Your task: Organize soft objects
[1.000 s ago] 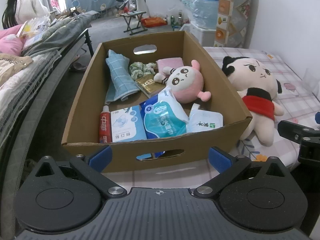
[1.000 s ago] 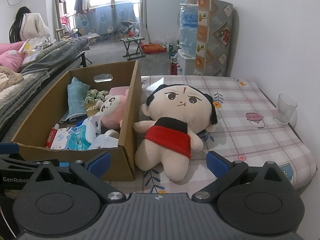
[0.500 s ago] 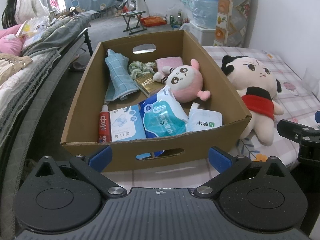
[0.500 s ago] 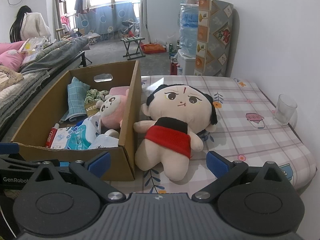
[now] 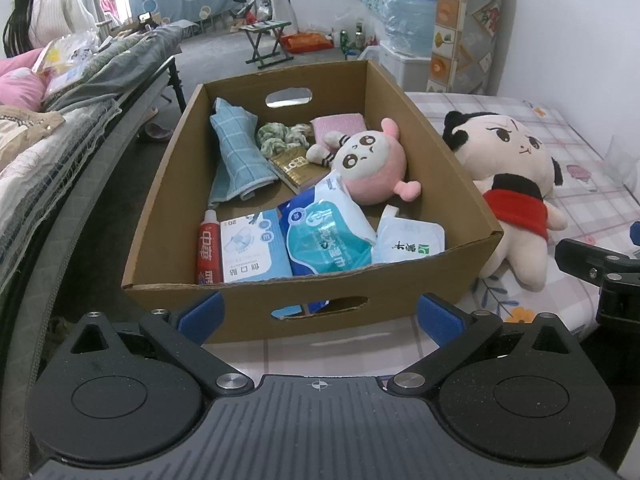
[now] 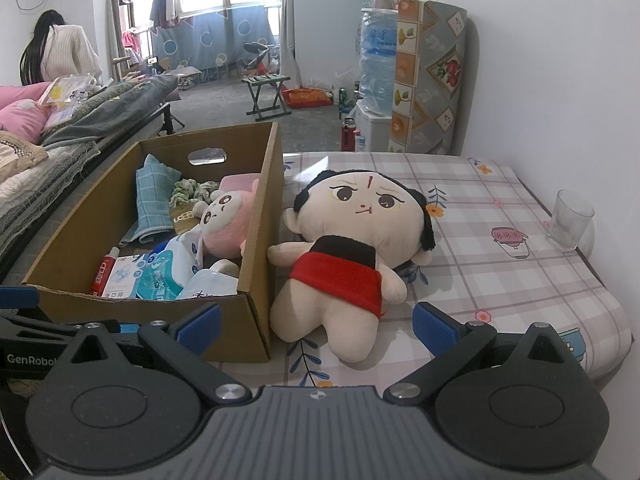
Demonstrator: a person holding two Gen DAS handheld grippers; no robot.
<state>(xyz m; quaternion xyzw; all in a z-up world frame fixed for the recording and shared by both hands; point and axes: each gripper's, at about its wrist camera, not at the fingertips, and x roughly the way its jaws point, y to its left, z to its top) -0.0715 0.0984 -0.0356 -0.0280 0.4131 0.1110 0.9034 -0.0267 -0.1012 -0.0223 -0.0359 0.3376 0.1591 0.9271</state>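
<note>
Nothing has moved since the earlier frames: both claws hang where they were and every object lies as before. In the left wrist view the left claw (image 5: 319, 314) fills the bottom of the frame with its blue fingers spread apart and nothing between them, aimed at the near wall of the cardboard box (image 5: 440, 276), which sits in the middle of the frame on the checked worktop (image 5: 592, 184). Inside the box, the pink plush (image 5: 372, 168) lies right of centre, its lower edge on a teal wipes pack (image 5: 332, 236). A blue checked cloth (image 5: 236, 152) leans toward the upper left corner, a green scrunchie (image 5: 280, 138) sits beside it, and a red toothpaste tube (image 5: 208, 246) stands along the lower left wall. A white pouch (image 5: 412, 242) fills the lower right corner.

In the right wrist view the right claw (image 6: 316, 322) is likewise apart and empty at the bottom of the frame. Just above it the black-haired doll (image 6: 348, 248) lies face up on the worktop, touching the box's outer right wall (its arm seems to press the cardboard, though the fisheye bends that edge). A clear glass (image 6: 570, 220) stands at the right edge, well apart from the doll.
</note>
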